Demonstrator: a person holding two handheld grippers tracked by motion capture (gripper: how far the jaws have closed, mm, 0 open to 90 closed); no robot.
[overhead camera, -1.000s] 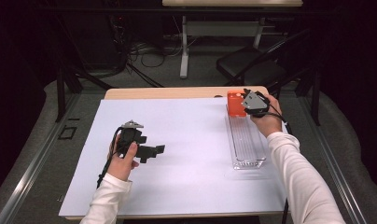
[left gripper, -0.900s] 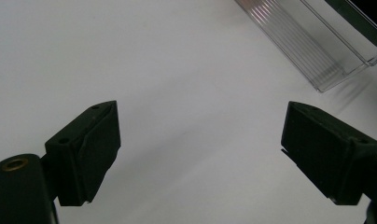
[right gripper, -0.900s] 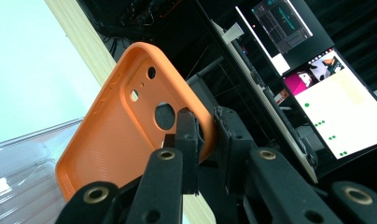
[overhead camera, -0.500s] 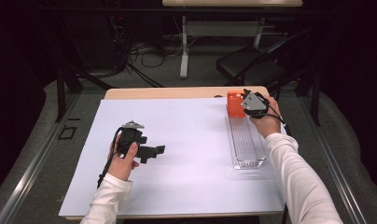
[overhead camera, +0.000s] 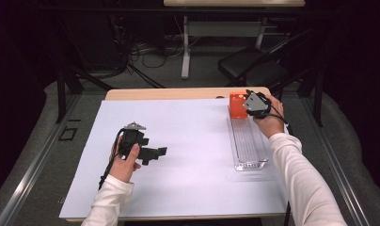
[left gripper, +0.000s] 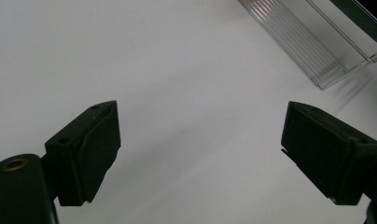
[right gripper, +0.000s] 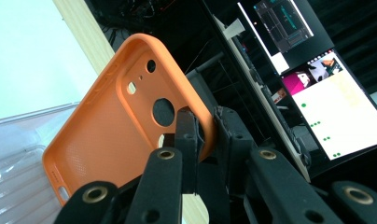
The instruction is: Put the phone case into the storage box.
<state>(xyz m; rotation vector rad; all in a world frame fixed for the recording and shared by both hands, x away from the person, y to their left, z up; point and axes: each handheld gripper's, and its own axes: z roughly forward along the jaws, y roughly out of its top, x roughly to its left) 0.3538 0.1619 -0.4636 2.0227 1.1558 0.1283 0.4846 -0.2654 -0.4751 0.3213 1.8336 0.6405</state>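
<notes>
An orange phone case (right gripper: 121, 121), thin and flexible-looking with a stippled inner face and round camera cutouts, fills the centre of the right gripper view. The right gripper (right gripper: 206, 128) pinches its rim above the ribbed clear tray (overhead camera: 247, 141). The left gripper (left gripper: 198, 135) gapes over white paper (overhead camera: 188, 141).

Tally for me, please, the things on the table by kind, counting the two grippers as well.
Orange phone case: 1, clamped by its edge in the right gripper
Clear plastic tray: 1
White sheet covering the table: 1
Grippers: 2, the left gripper open over the sheet
Total: 5
</notes>
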